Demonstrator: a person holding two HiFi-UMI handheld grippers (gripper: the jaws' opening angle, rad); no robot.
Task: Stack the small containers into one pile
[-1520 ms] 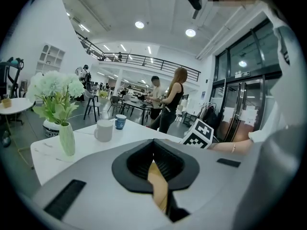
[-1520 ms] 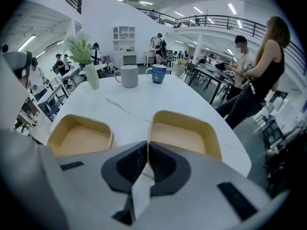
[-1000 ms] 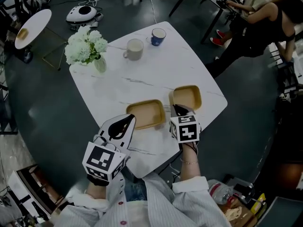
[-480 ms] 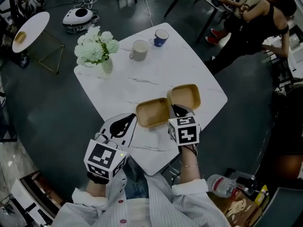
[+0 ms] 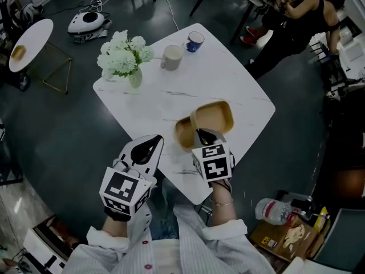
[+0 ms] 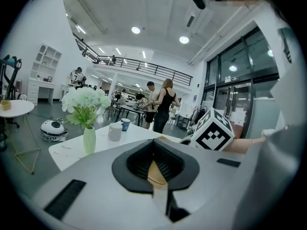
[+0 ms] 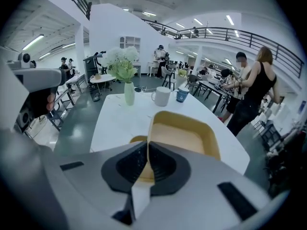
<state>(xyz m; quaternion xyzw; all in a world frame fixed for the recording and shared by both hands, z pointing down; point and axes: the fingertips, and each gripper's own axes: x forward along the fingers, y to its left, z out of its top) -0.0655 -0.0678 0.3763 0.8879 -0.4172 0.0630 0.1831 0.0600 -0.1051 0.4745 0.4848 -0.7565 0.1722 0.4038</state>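
Note:
Two shallow yellow containers are on the white marble table (image 5: 228, 79). My right gripper (image 5: 203, 137) is shut on the near left wall of one yellow container (image 5: 215, 116), which is lifted and tilted so that it overlaps the other yellow container (image 5: 182, 136) lying on the table. In the right gripper view the jaws (image 7: 147, 150) pinch the held container's (image 7: 187, 133) rim, and the lower container (image 7: 136, 140) shows just under it. My left gripper (image 5: 149, 148) hangs shut and empty over the table's near edge, left of the containers. In its own view the left gripper (image 6: 154, 150) holds nothing.
A vase of white flowers (image 5: 126, 56), a white mug (image 5: 171, 56) and a blue mug (image 5: 194, 40) stand at the table's far side. People sit at desks at the back right. A small round table (image 5: 31, 36) is at far left, and a bottle (image 5: 274, 210) lies on the floor.
My right gripper has lifted its container and carried it left, so that it now overlaps the other container. The left gripper has stayed where it was.

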